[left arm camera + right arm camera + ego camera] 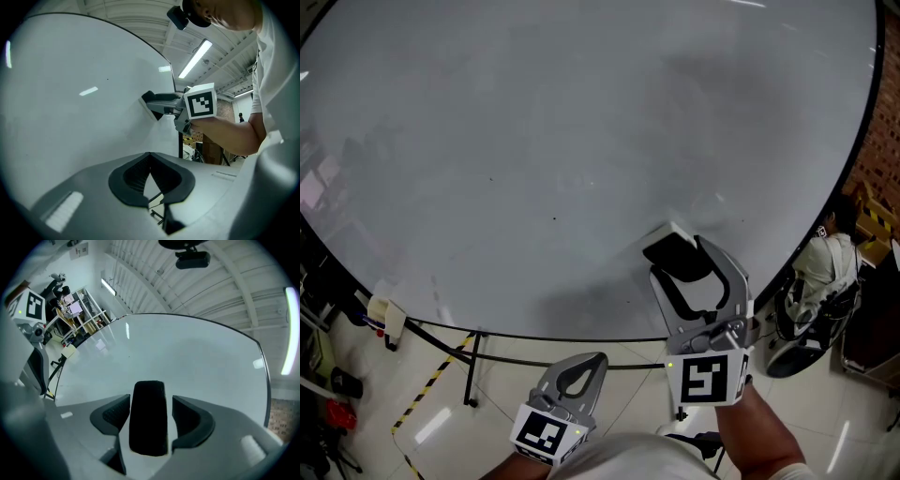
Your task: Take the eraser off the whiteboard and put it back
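Note:
The whiteboard [534, 141] fills most of the head view. A black eraser with a white back [680, 255] sits against its lower right part. My right gripper [680, 260] is open around the eraser, one jaw on each side. In the right gripper view the eraser [148, 423] stands between the pads with a narrow gap at each side. My left gripper [592, 361] hangs below the board's edge, shut and holding nothing. The left gripper view shows its tips [150, 157] meeting, with the eraser [151, 101] and the right gripper [164, 102] at the board further on.
The board stands on a black frame [473, 366] over a tiled floor with yellow-black tape [431, 380]. A small white block [384, 314] sits at the board's lower left edge. White and dark things [816, 281] stand by a brick wall [877, 155] at the right.

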The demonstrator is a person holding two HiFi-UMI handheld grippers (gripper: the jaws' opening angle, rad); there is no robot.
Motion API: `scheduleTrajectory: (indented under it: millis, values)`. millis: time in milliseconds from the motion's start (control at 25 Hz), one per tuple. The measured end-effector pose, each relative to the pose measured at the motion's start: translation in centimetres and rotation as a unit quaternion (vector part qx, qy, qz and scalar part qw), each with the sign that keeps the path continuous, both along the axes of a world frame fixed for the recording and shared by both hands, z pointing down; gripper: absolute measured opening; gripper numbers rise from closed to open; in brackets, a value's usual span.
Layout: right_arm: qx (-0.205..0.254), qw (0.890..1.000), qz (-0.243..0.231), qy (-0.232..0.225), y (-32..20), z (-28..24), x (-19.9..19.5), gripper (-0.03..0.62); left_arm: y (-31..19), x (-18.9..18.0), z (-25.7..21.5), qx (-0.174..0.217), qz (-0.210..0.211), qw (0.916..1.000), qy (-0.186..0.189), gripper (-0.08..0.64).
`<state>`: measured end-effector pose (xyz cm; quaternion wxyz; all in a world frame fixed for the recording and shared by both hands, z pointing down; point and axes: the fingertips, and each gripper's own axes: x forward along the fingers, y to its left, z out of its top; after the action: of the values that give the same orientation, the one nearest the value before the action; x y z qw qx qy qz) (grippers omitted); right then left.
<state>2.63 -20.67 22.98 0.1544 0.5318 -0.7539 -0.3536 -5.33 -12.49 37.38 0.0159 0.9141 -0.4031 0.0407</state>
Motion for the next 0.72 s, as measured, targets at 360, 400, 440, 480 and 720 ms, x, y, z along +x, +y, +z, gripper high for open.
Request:
scheduleTrajectory:
  millis: [360, 400, 440, 480, 720]
  values:
    - [0.009, 1.000, 0.018, 0.015, -1.2, 0.0, -0.5, 0.258, -0.3, -0.8, 0.3, -0.006, -0.014, 0.9999, 0.000, 0.015]
    - [0.010, 1.000, 0.019, 0.013, -1.2, 0.0, -0.5, 0.256, -0.3, -0.8, 0.4, -0.007, -0.013, 0.9999, -0.001, 0.015]
    - [0.011, 1.000, 0.020, 0.012, -1.3, 0.0, -0.5, 0.256, -0.2, -0.7, 0.4, -0.006, -0.012, 0.9999, -0.001, 0.015]
    - [0.011, 1.000, 0.021, 0.011, -1.3, -0.1, -0.5, 0.255, -0.1, -0.6, 0.5, -0.007, -0.011, 0.9999, 0.002, 0.015]
    - [0.000, 1.000, 0.008, -0.006, -1.2, -0.2, -0.5, 0.241, 0.4, -0.7, 0.8, -0.015, -0.008, 0.9998, 0.010, 0.015]
